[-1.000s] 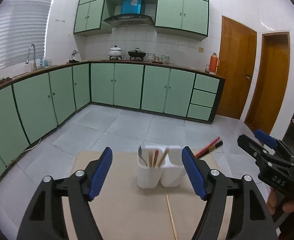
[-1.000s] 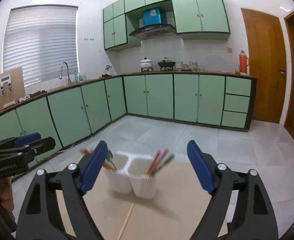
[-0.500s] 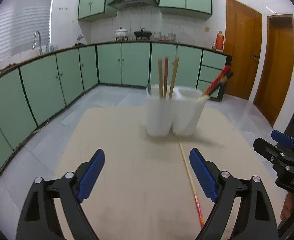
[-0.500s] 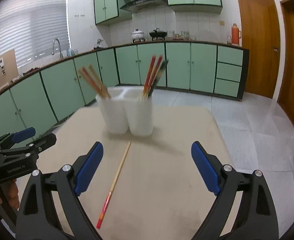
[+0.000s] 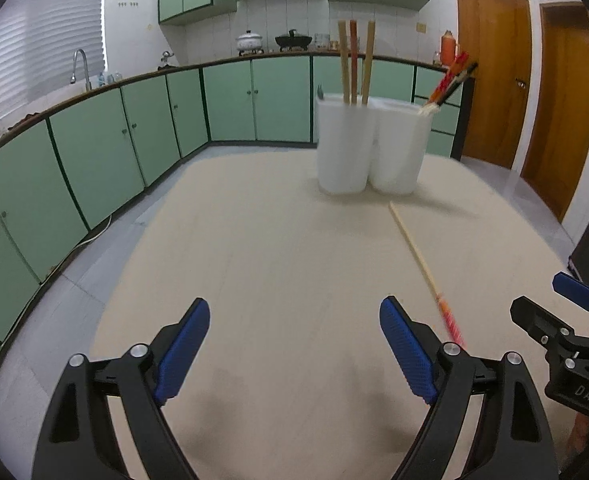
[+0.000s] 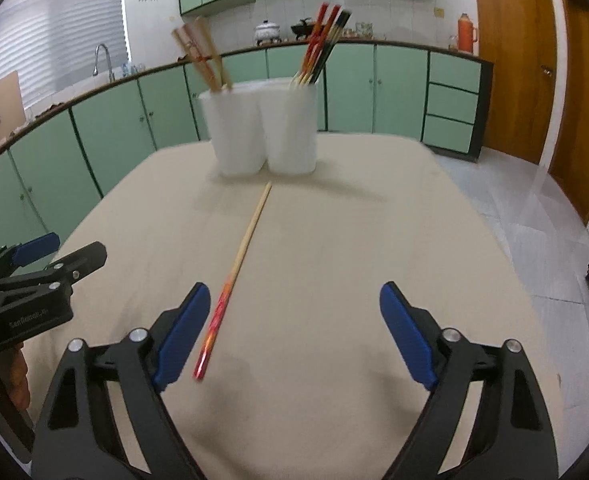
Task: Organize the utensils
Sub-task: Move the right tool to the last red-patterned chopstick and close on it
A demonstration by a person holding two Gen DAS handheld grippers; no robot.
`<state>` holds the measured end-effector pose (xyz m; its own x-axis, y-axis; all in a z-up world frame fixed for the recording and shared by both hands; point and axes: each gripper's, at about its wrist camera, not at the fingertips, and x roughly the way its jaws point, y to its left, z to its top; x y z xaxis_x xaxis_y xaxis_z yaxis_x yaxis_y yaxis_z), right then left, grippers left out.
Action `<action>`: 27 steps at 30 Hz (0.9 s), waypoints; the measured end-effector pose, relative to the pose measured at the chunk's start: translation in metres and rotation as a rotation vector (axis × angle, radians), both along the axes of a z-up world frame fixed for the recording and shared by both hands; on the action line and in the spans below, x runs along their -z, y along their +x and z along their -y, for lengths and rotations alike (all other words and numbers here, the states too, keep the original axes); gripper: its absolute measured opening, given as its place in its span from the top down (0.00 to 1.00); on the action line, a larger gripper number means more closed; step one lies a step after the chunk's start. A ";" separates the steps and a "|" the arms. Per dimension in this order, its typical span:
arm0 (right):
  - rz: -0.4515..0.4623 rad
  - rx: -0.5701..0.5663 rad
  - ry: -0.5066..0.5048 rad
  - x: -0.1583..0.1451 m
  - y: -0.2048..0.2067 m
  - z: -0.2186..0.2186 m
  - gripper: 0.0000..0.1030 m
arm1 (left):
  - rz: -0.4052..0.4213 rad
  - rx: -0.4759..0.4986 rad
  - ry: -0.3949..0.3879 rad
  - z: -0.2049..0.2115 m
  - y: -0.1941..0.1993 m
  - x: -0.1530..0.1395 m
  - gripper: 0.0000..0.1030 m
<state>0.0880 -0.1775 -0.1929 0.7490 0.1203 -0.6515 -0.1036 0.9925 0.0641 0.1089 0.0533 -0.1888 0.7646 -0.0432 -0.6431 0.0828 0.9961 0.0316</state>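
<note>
Blue-padded fingers of the left gripper [image 5: 290, 344] are standing wide apart over the near part of the tabletop [image 5: 278, 248], with only bare beige surface showing between them. The right gripper [image 6: 294, 336] is hovering low beside it, its jaws closing slightly while gripping nothing; the loose chopstick [image 6: 240, 264] is lying just inside its left finger [image 6: 182, 336], apparently untouched by the pad. That chopstick, pale wood with a red patterned end, is lying flat and running from near the tabletop's near edge toward the middle, its red end nearest the grippers and its plain tip pointing at the holder. A bit of a hand [image 6: 14, 376] is showing at the lower left edge of the right wrist view, holding the left tool's handle.

Farther on, toward the far edge of the tabletop, a white two-compartment holder [image 6: 262, 128] is standing upright. Plain wooden chopsticks [image 5: 354, 60] are sticking up from its left compartment, and red-and-black chopsticks [image 6: 326, 40] are leaning out of its right one. Beyond the table, green cabinets [image 5: 134, 128] are lining the kitchen walls, and wooden doors [image 5: 494, 72] are standing on the right.
</note>
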 end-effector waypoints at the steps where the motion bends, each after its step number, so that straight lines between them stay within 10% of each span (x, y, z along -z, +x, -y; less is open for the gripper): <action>1: -0.010 -0.007 0.002 0.003 -0.002 -0.004 0.24 | -0.008 -0.001 0.007 -0.002 -0.003 0.004 0.17; 27: -0.113 -0.141 -0.053 0.024 -0.019 -0.050 0.95 | -0.011 -0.039 -0.005 -0.024 -0.021 0.007 0.17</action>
